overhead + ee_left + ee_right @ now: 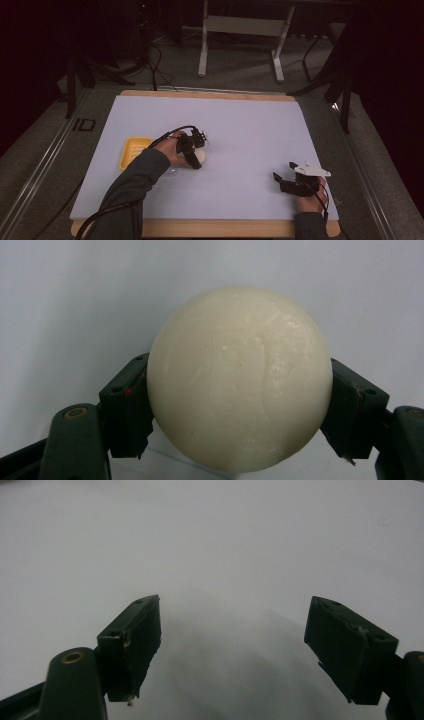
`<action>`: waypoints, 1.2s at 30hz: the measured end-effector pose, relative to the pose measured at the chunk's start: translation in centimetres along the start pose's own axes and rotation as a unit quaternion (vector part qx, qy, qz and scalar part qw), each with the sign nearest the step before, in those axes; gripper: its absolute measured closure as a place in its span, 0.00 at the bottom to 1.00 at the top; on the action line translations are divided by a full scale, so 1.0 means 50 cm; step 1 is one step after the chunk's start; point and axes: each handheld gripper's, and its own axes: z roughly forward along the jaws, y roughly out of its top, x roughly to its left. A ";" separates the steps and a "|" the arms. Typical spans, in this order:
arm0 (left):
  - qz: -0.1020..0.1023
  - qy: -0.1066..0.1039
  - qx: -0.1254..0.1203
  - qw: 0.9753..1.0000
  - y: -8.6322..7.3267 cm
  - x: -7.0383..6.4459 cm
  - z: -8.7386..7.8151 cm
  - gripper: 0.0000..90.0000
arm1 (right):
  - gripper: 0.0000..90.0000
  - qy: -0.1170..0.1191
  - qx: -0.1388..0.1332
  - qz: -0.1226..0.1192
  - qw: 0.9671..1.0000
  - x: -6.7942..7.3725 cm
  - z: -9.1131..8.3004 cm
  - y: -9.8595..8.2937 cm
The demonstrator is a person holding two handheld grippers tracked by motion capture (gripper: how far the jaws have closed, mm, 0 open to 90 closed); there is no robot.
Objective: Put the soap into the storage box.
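A cream-white ball (239,377) sits between the jaws of my left gripper (239,405), which is shut on it with both pads pressed to its sides. In the high view that ball (200,156) shows just right of the left hand, at the left gripper (196,159), low over the white table sheet. My right gripper (282,171) rests near the table's front right, jaws spread wide. In the right gripper view the right gripper (232,650) is open with just bare white sheet between its pads.
A yellow shallow tray (133,151) lies on the white sheet (240,125) just left of the left hand. The wooden table edge (210,93) frames the sheet. Metal table legs and cables stand on the floor beyond.
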 end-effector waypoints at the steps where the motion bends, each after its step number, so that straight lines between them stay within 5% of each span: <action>1: 0.000 0.001 -0.001 1.000 -0.002 0.000 -0.004 0.29 | 0.25 0.000 0.000 0.000 1.000 0.000 0.000 0.000; 36: -0.035 0.034 -0.024 0.999 -0.087 0.028 -0.099 0.29 | 0.25 0.000 0.000 -0.001 1.000 0.000 0.000 0.000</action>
